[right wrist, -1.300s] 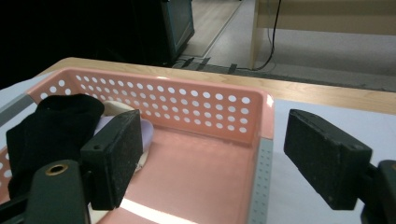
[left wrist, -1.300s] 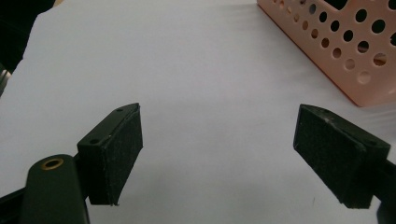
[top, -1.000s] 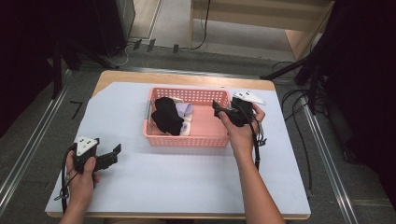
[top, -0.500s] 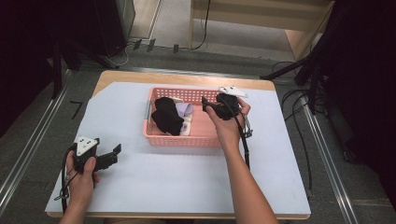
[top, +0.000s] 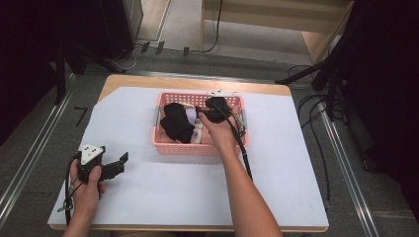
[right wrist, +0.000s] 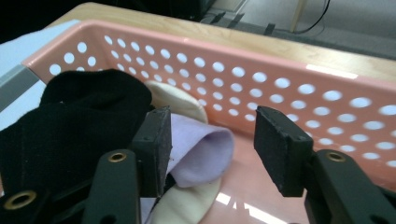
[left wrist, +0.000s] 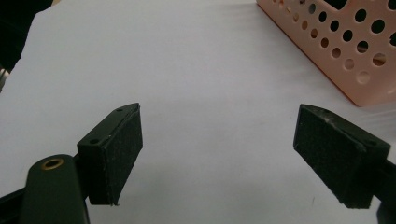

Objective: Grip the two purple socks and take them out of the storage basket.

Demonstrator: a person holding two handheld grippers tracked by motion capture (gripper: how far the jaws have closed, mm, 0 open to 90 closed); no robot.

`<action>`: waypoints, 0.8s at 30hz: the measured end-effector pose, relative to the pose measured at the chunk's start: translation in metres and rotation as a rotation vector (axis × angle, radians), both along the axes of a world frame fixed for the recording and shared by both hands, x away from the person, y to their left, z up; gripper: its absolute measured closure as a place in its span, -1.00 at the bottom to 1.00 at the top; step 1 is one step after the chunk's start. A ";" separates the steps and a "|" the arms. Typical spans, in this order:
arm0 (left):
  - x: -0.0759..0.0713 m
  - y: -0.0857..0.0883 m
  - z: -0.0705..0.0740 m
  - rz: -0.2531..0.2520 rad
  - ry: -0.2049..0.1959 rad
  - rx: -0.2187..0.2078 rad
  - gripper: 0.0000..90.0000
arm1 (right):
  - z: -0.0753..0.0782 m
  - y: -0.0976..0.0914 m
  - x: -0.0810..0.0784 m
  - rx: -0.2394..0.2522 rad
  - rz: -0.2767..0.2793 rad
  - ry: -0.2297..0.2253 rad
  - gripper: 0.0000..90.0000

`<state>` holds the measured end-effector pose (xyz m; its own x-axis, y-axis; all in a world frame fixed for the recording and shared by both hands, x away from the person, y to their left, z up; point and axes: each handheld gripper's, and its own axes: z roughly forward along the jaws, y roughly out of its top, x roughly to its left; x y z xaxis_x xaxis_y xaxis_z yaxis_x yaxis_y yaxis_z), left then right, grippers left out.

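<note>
A pink perforated basket (top: pixel 197 148) stands mid-table on a white sheet (top: pixel 163 197). It holds black cloth (top: pixel 175 123), a lilac cloth (top: pixel 191 116) and a cream piece. My right gripper (top: pixel 202 114) reaches down inside the basket. In the right gripper view its jaws (right wrist: pixel 212 140) have just been closing. The fold of the lilac cloth (right wrist: pixel 201 154) lies between them against the left pad, and the right pad stands clear of it. The black cloth (right wrist: pixel 79 121) bulges to the left and the cream piece (right wrist: pixel 180 105) lies behind. My left gripper (top: pixel 120 164) hovers open over the sheet at the front left, with nothing between its jaws (left wrist: pixel 217 154).
The basket's corner (left wrist: pixel 345 46) stands to the right in the left gripper view. The basket's far wall (right wrist: pixel 280 84) rises close behind the right jaws. A black cable (top: pixel 244 153) trails from the right gripper over the basket's front rim. Bare wood (top: pixel 148 81) shows along the table's far edge.
The right hand has moved left from the basket's right end and down into it, and its jaws have narrowed. The left hand has not moved.
</note>
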<state>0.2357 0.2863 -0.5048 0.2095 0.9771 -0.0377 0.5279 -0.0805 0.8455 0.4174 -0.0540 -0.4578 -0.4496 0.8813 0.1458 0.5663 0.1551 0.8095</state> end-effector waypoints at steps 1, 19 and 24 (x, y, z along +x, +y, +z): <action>0.000 0.000 0.000 0.001 0.000 0.000 -0.64 | -0.001 0.002 0.001 0.013 -0.001 0.014 0.14; 0.000 -0.002 0.000 -0.002 0.007 0.018 -0.64 | -0.012 0.018 0.016 -0.022 0.167 0.250 0.96; 0.000 -0.001 0.000 0.000 0.009 0.018 -0.64 | 0.005 0.002 0.006 0.064 0.136 0.112 1.00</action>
